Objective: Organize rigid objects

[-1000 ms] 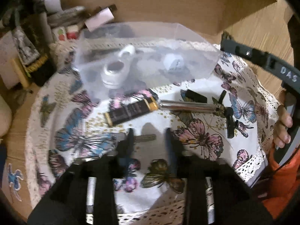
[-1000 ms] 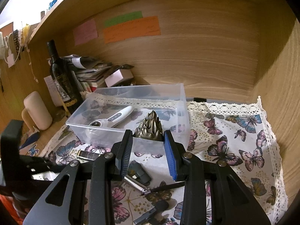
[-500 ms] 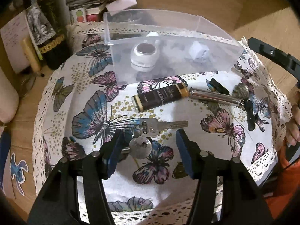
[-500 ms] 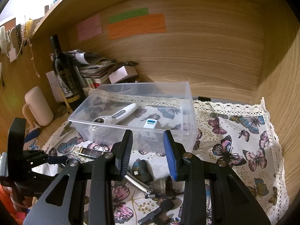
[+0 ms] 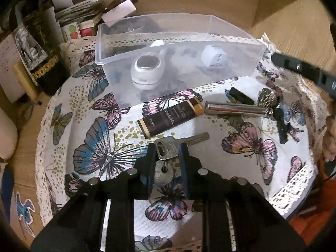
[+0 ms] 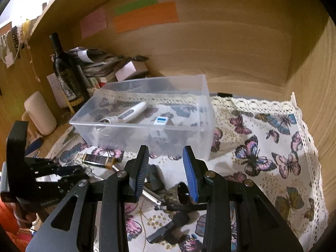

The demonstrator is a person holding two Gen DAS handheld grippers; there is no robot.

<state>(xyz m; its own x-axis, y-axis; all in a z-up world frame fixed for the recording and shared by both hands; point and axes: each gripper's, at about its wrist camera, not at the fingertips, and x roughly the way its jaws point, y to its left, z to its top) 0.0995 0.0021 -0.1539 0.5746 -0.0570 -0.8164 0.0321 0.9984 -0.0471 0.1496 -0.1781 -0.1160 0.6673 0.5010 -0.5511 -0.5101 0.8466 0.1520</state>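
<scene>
A clear plastic bin (image 5: 233, 42) (image 6: 206, 96) stands on the butterfly cloth (image 5: 247, 168) and holds a white handheld device (image 5: 147, 71) (image 6: 130, 113) and a small white cube (image 5: 212, 57) (image 6: 160, 120). On the cloth lie a silver key (image 5: 170, 147) with a round tag, a dark tube (image 5: 171, 118), a metal cylinder (image 5: 235, 109) and small dark pieces. My left gripper (image 5: 167, 151) is open, its fingers on either side of the key's head. My right gripper (image 6: 166, 159) is open and empty above the cloth, in front of the bin.
A dark wine bottle (image 6: 67, 77), stacked papers (image 6: 98, 63) and a cream cylinder (image 6: 40, 113) stand left of the bin. Wooden walls close in the back and right. A small dark block (image 5: 239, 97), a bronze ornament (image 5: 267, 98) and a black pen-like piece (image 5: 280, 126) lie at the right.
My left gripper has moved forward over the key and its fingers have narrowed around the key's head. My right gripper has let go of the spiky metal ornament, pulled back and lowered.
</scene>
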